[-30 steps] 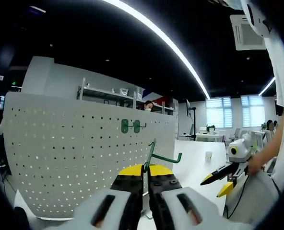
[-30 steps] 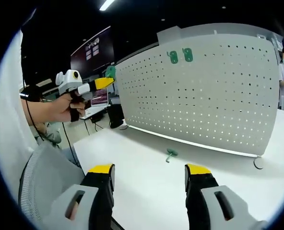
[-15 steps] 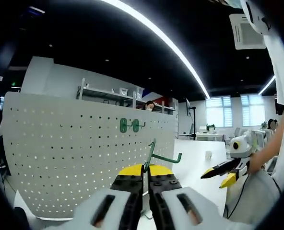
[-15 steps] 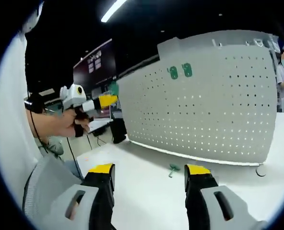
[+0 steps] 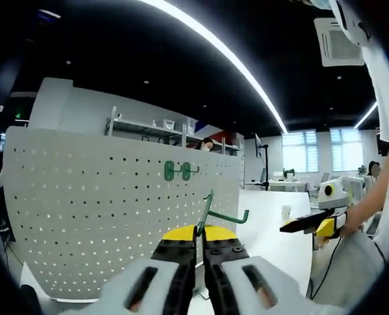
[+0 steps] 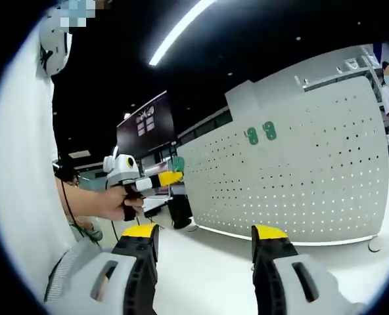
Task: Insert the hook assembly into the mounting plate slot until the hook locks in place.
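A white perforated mounting plate [image 5: 109, 216] stands upright on the white table, also seen in the right gripper view as the mounting plate [image 6: 306, 170]. Two green hook bases [image 5: 177, 170] sit in its upper holes, and show as the hook bases [image 6: 260, 133]. My left gripper [image 5: 200, 237] is shut on a green wire hook [image 5: 215, 211] that sticks up and to the right in front of the plate. My right gripper [image 6: 204, 233] is open with nothing between its jaws, away from the plate. The left gripper [image 6: 156, 180] shows held in a hand, the right gripper [image 5: 313, 223] likewise.
The white table [image 6: 214, 262] runs in front of the plate. A small white cup [image 5: 286, 213] stands on the table beyond the plate's end. A dark screen [image 6: 142, 125] hangs behind. The person's white sleeve [image 6: 17, 164] lines the left side.
The right gripper view has tilted upward, so the table and the loose green piece on it have dropped out of sight. In the left gripper view the right gripper has risen and levelled.
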Motion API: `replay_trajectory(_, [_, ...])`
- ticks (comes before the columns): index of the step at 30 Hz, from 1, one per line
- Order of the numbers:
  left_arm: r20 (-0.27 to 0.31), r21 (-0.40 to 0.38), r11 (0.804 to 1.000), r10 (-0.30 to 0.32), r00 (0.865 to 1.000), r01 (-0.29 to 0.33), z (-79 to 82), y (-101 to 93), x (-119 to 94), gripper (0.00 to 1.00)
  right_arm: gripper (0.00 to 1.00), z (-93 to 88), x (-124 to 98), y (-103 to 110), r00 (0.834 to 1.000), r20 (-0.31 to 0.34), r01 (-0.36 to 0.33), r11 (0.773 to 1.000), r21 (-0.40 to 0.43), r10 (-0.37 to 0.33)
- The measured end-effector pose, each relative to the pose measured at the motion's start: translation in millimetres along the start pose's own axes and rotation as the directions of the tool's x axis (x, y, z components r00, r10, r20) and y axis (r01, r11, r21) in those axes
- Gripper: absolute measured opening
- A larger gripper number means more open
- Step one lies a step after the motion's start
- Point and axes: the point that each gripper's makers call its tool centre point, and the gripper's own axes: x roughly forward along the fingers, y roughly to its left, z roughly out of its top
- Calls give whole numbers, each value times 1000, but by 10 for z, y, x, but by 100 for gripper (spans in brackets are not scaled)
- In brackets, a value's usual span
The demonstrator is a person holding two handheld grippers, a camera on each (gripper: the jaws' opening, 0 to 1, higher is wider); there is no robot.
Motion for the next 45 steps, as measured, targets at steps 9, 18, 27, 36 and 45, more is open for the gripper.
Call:
replay_trajectory(9, [-25,13,1000,5,1000,-5,-57,-42,23,1,52,77,34,-12,999,34,18,998,54,-20])
replay_trajectory(18, [-27,30,1000,8,1000,-7,-43,-130,96,1,51,131,163,82,999,51,-9,997,77,5])
replay_trajectory(27, [-16,40,999,-2,1000,2,-22,-285,155,2,49,174,319,163,997,74,-34,995,95,27])
replay_trajectory(36, [-7,35,999,-4,1000,5,-9,-396,202,2,46,250,490,249,994,97,-63,992,110,53])
replay_trajectory(45, [1,34,999,-12,1000,12,9,-486,228,2,44,331,611,295,990,120,-89,990,112,75])
